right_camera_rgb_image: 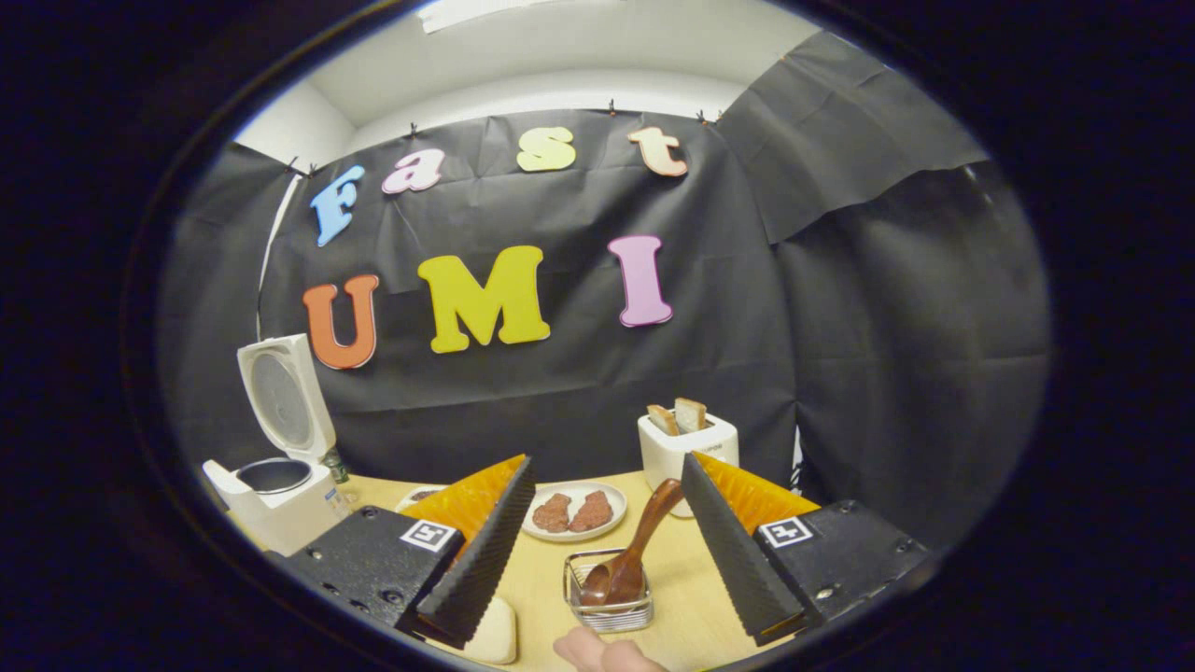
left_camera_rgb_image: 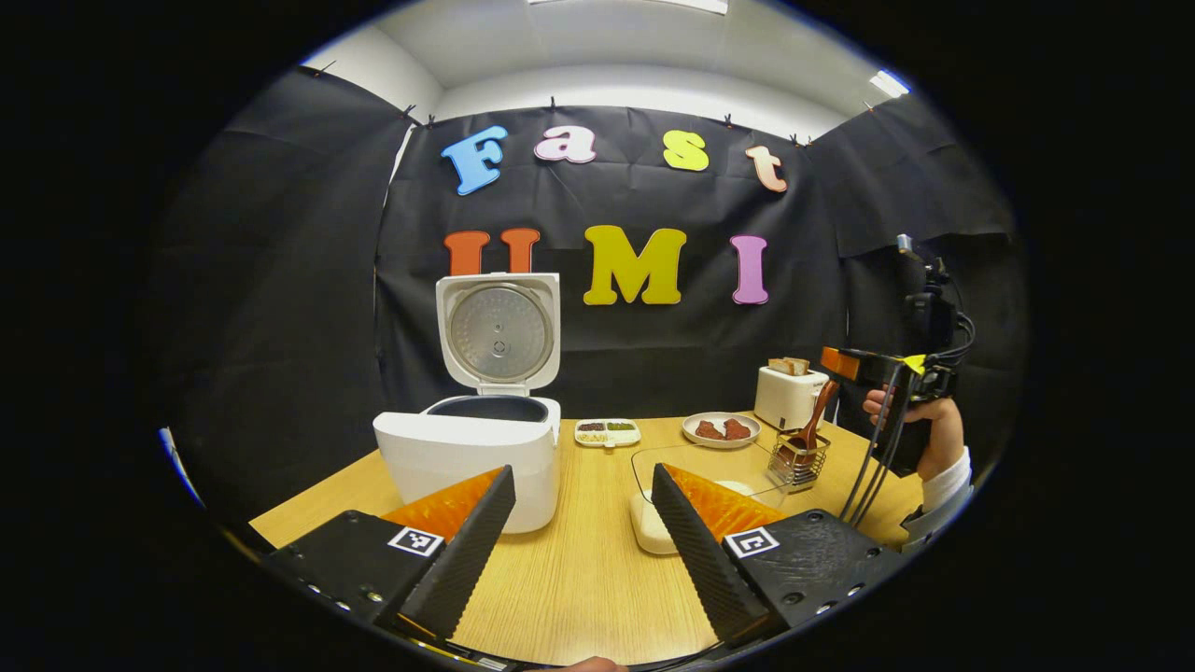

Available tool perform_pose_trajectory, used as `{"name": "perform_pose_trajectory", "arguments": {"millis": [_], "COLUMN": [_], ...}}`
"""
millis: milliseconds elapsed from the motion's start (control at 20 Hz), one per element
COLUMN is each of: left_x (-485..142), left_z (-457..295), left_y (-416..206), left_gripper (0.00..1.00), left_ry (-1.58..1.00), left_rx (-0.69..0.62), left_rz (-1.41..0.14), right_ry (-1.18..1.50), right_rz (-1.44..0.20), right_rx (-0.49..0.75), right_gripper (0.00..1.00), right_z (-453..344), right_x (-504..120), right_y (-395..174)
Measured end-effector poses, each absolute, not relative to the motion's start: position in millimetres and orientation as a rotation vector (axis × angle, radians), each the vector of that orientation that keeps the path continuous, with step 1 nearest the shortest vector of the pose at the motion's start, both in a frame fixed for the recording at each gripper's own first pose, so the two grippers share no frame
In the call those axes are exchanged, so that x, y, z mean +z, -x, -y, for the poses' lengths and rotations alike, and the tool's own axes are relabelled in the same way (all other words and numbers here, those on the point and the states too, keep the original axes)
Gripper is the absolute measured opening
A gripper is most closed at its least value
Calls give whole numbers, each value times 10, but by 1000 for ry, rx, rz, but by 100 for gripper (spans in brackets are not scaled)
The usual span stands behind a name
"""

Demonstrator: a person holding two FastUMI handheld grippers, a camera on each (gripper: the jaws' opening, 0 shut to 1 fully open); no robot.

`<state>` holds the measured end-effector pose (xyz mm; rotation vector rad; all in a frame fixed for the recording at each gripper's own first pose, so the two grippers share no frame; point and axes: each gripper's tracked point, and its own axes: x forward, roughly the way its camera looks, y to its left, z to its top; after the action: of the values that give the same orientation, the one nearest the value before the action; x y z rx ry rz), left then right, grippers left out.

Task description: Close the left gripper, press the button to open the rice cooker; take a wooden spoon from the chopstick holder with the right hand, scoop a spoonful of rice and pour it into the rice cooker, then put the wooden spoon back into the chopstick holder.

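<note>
The white rice cooker [left_camera_rgb_image: 467,457] stands open at the table's left, lid [left_camera_rgb_image: 498,329] upright, dark pot showing. My left gripper [left_camera_rgb_image: 583,541] is open low over the table, just right of the cooker, nothing between its fingers. A wooden spoon [left_camera_rgb_image: 814,420] leans in the wire chopstick holder [left_camera_rgb_image: 798,464] at the right. A hand [left_camera_rgb_image: 934,434] holds my right gripper [left_camera_rgb_image: 838,362] just above the spoon's handle. In the right gripper view, my right gripper [right_camera_rgb_image: 597,551] is open, with the spoon [right_camera_rgb_image: 635,551] and holder [right_camera_rgb_image: 607,602] below and between its fingers, untouched. The cooker [right_camera_rgb_image: 280,490] sits far left.
A white container under a clear lid [left_camera_rgb_image: 653,523] lies by my left gripper's right finger. At the back stand a small divided tray [left_camera_rgb_image: 607,432], a plate with brown pieces [left_camera_rgb_image: 719,429] and a toaster with bread [left_camera_rgb_image: 789,392]. Cables hang from the right gripper.
</note>
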<state>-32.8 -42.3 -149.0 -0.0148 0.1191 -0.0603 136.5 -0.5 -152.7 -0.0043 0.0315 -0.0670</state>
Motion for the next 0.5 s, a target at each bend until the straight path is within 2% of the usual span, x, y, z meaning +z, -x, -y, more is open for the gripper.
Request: {"name": "perform_pose_trajectory", "arguments": {"millis": [50,100,150,200,350,400,500], "left_x": [-1448,-1391,-1341,-1300,-1136,-1027,-851], "left_z": [393,350,296,234,-4,-115,-325], "left_y": [304,279,242,201,37,-21,-153], "left_gripper": [94,94,94,94,94,94,95], "left_ry": [15,13,9,4,-24,-29,-21], "left_rx": [-57,-51,-44,-33,-11,-1,21], "left_rz": [-115,-110,-106,-102,-98,-83,-75], "right_ry": [25,36,39,39,59,77,113], "right_rz": [-26,-22,-13,-5,1,-2,1], "right_rx": [-59,-60,-56,-44,-20,-13,-12], "right_gripper": [95,100,100,96,96,100,100], "right_z": [-63,-87,-145,-219,-371,-405,-447], "right_x": [-1482,-1459,-1418,-1387,-1388,-1389,-1379], "right_y": [-1237,-1154,-1046,-934,-655,-588,-461]}}
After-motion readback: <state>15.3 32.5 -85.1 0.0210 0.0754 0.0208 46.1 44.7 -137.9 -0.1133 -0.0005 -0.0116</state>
